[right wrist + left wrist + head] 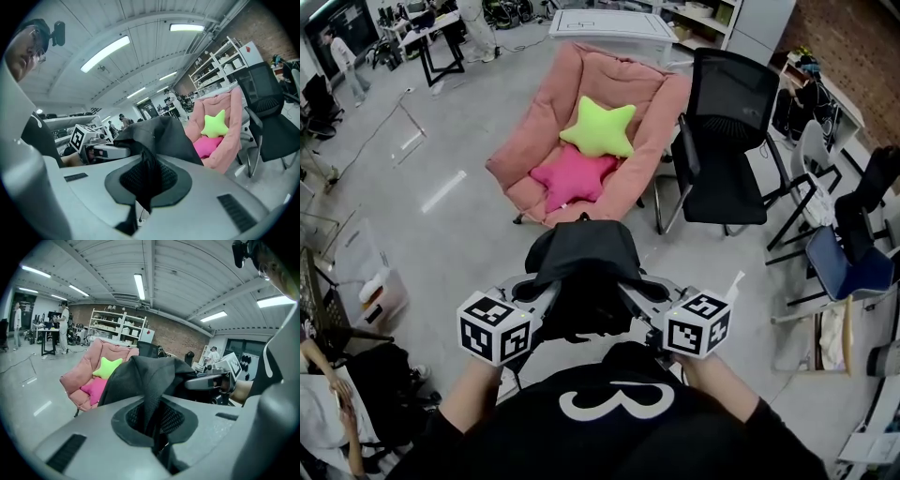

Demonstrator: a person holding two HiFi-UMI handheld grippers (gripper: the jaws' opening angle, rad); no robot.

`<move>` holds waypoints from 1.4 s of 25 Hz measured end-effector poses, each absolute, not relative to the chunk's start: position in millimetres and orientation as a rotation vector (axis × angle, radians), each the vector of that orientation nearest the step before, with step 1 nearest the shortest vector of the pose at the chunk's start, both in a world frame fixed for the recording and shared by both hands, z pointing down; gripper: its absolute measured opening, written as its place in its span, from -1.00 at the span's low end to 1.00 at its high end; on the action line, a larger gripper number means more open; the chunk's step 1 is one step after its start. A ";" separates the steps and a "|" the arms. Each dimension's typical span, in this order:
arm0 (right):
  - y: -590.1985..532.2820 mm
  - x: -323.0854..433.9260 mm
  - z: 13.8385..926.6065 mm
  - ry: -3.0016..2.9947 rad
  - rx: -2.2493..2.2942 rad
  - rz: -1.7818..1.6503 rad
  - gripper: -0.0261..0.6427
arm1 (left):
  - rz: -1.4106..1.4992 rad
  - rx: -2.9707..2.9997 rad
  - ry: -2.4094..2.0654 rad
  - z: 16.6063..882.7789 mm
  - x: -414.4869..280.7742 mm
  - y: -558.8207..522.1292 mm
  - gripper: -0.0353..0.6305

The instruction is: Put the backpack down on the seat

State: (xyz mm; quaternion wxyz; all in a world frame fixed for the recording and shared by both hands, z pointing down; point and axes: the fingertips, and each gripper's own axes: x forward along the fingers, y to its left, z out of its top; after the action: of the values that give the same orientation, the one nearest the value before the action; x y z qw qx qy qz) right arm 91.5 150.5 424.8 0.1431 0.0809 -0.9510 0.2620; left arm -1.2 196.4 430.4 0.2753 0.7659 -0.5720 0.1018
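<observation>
A black backpack point(581, 272) hangs in the air between my two grippers, in front of the person's chest. My left gripper point(546, 302) is shut on its left shoulder strap point(151, 401). My right gripper point(630, 302) is shut on the right strap point(144, 176). Ahead on the floor stands the pink folding seat point(553, 112), with a green star cushion point(600, 128) and a pink star cushion point(572, 178) lying on it. The backpack point(150, 376) is held short of the seat point(82, 376), at a distance from its front edge.
A black mesh office chair point(727, 141) stands just right of the pink seat. More chairs point(844, 253) and clutter line the right side. A white table point(609, 23) is behind the seat. Boxes and bags point(366, 291) sit at the left. People stand at desks far left.
</observation>
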 end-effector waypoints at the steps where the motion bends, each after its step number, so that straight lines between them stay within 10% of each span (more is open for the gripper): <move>1: 147.8 85.6 423.0 -2.745 0.219 0.750 -0.88 | 0.272 2.051 -1.550 428.7 -7.2 193.9 -0.86; 35: -92.3 -141.8 430.4 -2.776 0.196 0.829 -0.88 | 0.337 1.967 -1.605 430.7 -236.2 -47.6 -0.86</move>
State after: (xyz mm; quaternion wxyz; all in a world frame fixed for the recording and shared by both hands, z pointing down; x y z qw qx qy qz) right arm -141.8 -92.3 430.4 0.1185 0.0669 -0.9493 0.2834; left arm -236.2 -47.6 430.7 0.2864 0.7359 -0.6005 0.1262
